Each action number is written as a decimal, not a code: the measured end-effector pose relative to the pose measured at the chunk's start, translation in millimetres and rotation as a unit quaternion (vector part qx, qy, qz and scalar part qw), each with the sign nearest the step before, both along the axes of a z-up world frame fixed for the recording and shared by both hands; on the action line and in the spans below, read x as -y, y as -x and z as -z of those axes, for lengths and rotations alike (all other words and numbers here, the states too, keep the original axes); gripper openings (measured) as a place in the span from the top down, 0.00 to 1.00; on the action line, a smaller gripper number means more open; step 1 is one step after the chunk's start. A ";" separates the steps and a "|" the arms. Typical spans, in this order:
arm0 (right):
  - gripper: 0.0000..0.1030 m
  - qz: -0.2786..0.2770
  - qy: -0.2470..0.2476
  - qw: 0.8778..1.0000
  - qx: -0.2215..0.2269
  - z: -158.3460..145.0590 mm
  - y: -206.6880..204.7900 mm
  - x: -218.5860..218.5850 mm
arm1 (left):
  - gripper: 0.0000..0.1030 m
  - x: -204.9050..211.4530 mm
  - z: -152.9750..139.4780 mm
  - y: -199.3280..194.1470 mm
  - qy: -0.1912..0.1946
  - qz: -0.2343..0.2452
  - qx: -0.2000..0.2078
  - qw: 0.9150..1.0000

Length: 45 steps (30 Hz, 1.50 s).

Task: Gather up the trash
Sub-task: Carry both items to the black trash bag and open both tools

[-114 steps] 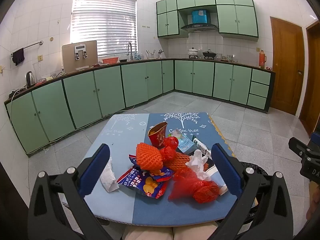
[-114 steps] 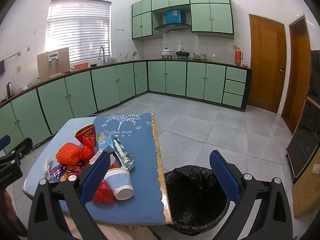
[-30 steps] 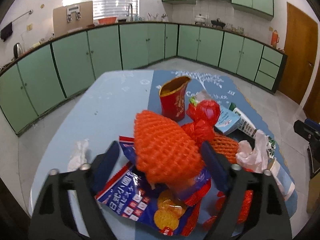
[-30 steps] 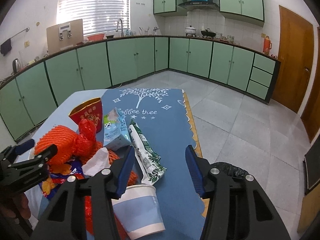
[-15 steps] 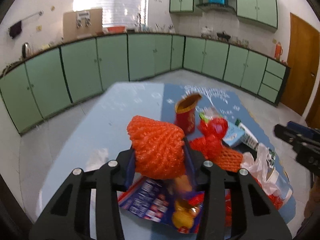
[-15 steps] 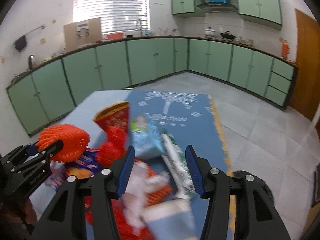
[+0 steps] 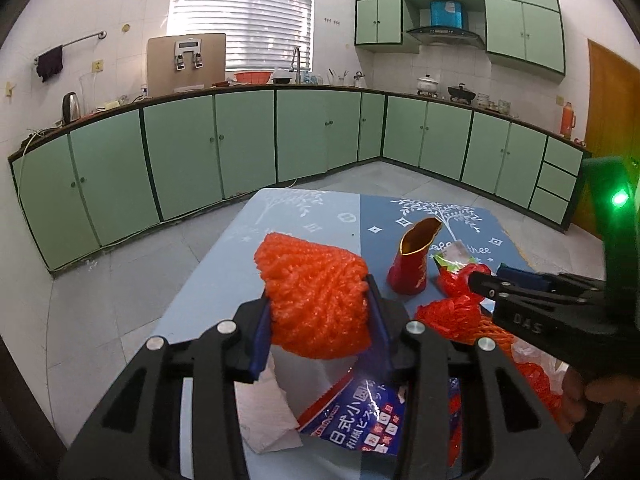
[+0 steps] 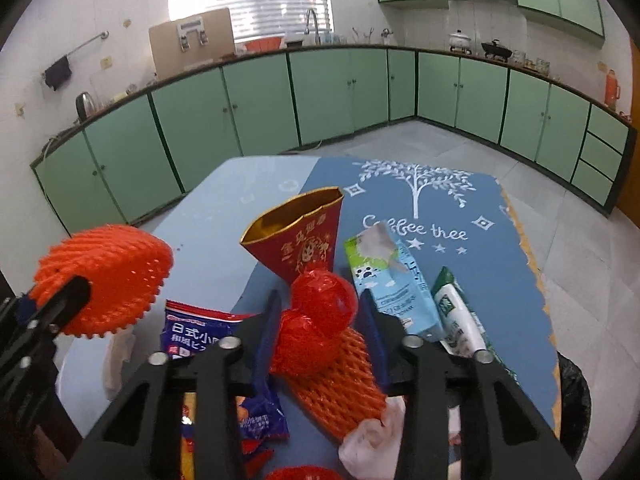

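My left gripper is shut on an orange foam fruit net and holds it above the blue table; the net also shows at the left of the right wrist view. My right gripper has its jaws around a crumpled red plastic bag in the trash pile, pressing its sides. That bag and the right gripper show at the right of the left wrist view. A red paper cone, a blue milk carton and a blue snack bag lie around it.
A flat orange net, a white tissue, a green-white tube and crumpled white plastic lie on the table. A black-lined trash bin stands off the table's right edge. Green cabinets line the far walls.
My left gripper closed on the orange net and lifted it off the pile. My right gripper moved left from the cup and closed around the red plastic bag.
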State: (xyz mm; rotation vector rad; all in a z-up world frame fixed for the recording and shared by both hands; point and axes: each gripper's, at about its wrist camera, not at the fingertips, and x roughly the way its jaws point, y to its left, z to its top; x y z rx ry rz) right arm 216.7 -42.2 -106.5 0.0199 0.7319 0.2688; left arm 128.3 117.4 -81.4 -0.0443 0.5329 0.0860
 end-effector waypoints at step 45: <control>0.94 0.178 -0.031 0.981 0.064 -57.1 89.2 233.3 | 0.62 172.6 -36.9 2.2 0.059 0.245 0.028 0.967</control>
